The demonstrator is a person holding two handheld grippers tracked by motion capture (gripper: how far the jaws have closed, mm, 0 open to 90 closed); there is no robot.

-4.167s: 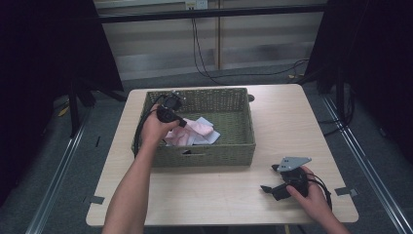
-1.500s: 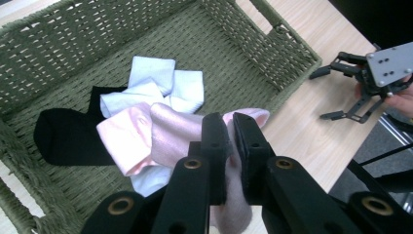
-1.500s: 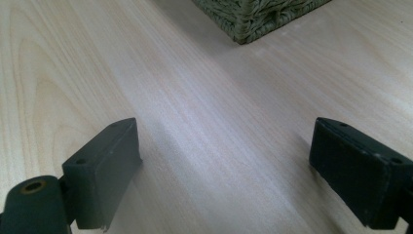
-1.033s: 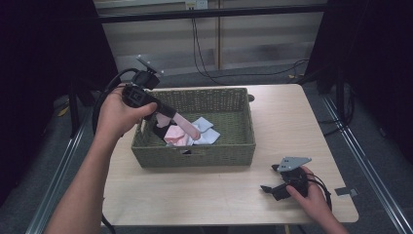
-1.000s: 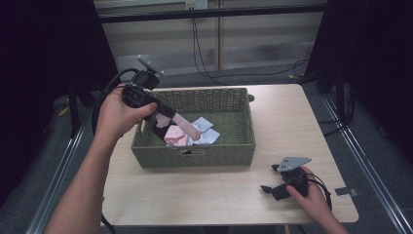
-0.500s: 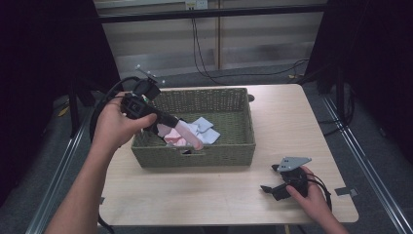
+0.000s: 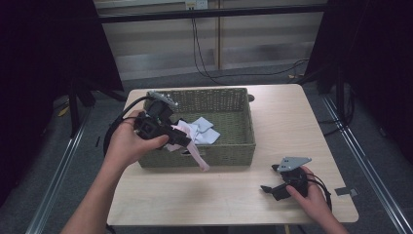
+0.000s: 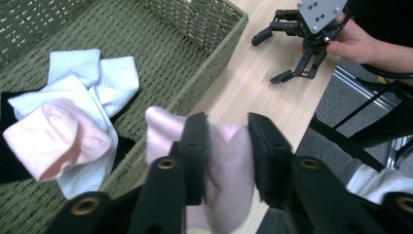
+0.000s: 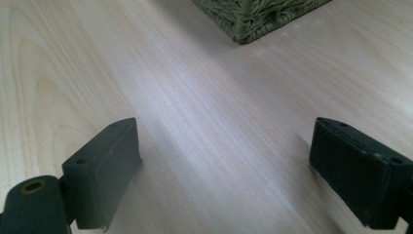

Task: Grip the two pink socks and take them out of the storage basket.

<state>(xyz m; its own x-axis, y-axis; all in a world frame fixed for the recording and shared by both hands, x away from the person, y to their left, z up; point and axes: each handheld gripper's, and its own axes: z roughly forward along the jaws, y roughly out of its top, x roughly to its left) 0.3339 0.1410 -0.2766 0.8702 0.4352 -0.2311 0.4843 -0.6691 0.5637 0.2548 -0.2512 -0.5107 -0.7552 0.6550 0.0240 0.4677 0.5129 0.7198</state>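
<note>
A pink sock (image 7: pixel 197 158) droops over the front wall of the green wicker basket (image 7: pixel 229 155), its tail hanging toward the table. My left gripper (image 7: pixel 187 142) hovers at the basket's front left. Its jaws have just been opening, and in the left gripper view (image 8: pixel 228 122) the pink sock (image 8: pixel 229 165) sits loose between the parted pads. Inside the basket lie white socks (image 8: pixel 97 73), another pink sock (image 8: pixel 53 136) and something black. My right gripper (image 7: pixel 268 178) rests open on the table at the front right, with bare wood between its pads (image 9: pixel 107 161).
The wooden table (image 7: pixel 195 200) has free room in front of the basket and to its right. A person's hand holds the right gripper (image 8: pixel 265 58) near the table's front right edge. Dark curtains and cables surround the table.
My left gripper has come down and toward the basket's front wall with the pink sock, which now hangs over that wall. Its jaws have parted. The right gripper has not moved.
</note>
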